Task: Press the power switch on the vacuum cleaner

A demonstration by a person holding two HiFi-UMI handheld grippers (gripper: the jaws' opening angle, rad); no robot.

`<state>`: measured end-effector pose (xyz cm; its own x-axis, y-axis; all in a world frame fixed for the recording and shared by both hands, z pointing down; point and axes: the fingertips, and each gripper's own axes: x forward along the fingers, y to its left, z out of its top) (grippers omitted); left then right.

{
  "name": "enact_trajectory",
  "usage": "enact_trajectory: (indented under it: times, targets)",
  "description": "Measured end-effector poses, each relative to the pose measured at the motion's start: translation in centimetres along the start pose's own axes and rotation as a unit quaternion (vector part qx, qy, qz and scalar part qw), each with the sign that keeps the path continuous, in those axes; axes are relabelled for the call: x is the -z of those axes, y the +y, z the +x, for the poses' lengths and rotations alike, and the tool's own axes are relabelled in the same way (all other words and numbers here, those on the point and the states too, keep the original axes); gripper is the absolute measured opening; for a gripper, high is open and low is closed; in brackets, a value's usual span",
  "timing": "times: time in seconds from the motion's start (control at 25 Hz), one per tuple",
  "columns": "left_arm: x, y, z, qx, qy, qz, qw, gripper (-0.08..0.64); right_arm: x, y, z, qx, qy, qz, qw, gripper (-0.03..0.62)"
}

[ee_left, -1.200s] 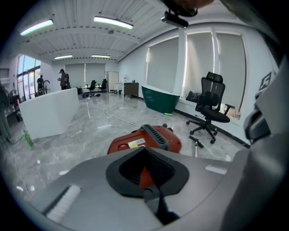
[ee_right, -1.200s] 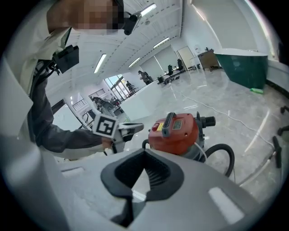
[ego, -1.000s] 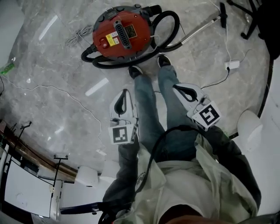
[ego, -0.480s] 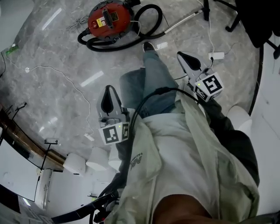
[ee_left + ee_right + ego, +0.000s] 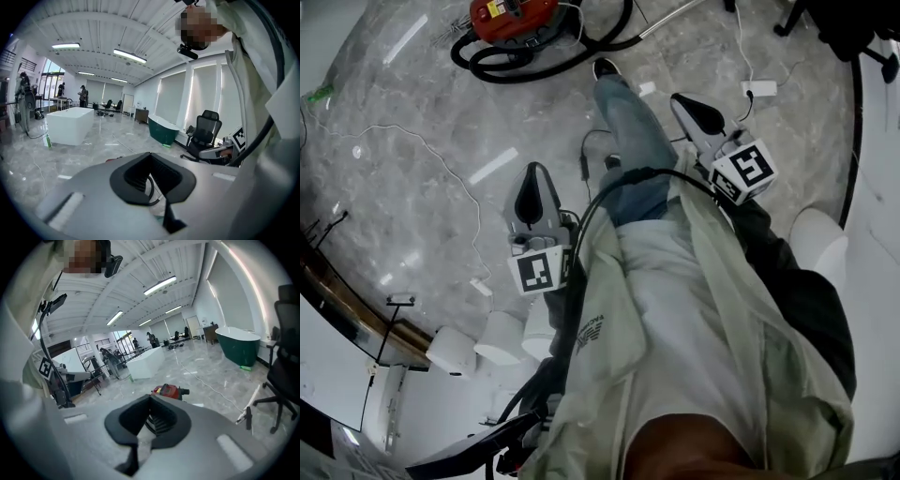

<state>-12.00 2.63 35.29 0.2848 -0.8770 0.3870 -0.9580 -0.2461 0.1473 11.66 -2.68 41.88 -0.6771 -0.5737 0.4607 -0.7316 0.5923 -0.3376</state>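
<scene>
The red vacuum (image 5: 511,13) sits on the marble floor (image 5: 412,159), well ahead of the standing person and partly cut off by the head view's top edge. Its black hose (image 5: 539,58) lies looped around it. One leg (image 5: 630,141) is stepped forward, with the shoe (image 5: 605,67) near the hose.

The left tongs (image 5: 534,186) are held low beside the left hip and point forward, roughly level. Their pads are closed together with nothing between them (image 5: 150,158). The right tongs (image 5: 689,106) are held further out on the right side, angled toward the vacuum (image 5: 167,391). They too are closed and empty. Both tongs are well apart from the vacuum.
</scene>
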Motion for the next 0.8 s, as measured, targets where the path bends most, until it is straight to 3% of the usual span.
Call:
enact_trajectory:
  times: [0.12, 0.24, 0.4, 0.64, 0.8]
  targets:
    - [2.0, -2.6, -6.2, -0.003, -0.028, -0.008, 0.9996, 0.0, 2.1, 4.6, -4.1, -0.008, -0.011, -0.024, 1.0, 0.0]
    - [3.6, -4.3, -12.3, -0.016, -0.029, -0.024, 0.9992, 0.0, 3.7, 9.5, -7.6, -0.014, -0.023, -0.019, 0.999, 0.0]
    - [4.5, -6.5, -18.5, -0.019, -0.027, -0.012, 0.9994, 0.0, 4.8, 15.4, -11.2, -0.037, -0.051, -0.022, 0.998, 0.0]
    - [5.6, -9.2, -23.5, -0.039, -0.041, 0.004, 0.9984, 0.0, 6.8, 19.9, -15.1, -0.079, -0.064, -0.072, 0.992, 0.0]
    - [5.1, -12.7, -24.3, -0.027, -0.036, 0.018, 0.9988, 0.0, 6.9, 20.5, -18.6, -0.099, -0.066, -0.081, 0.99, 0.0]
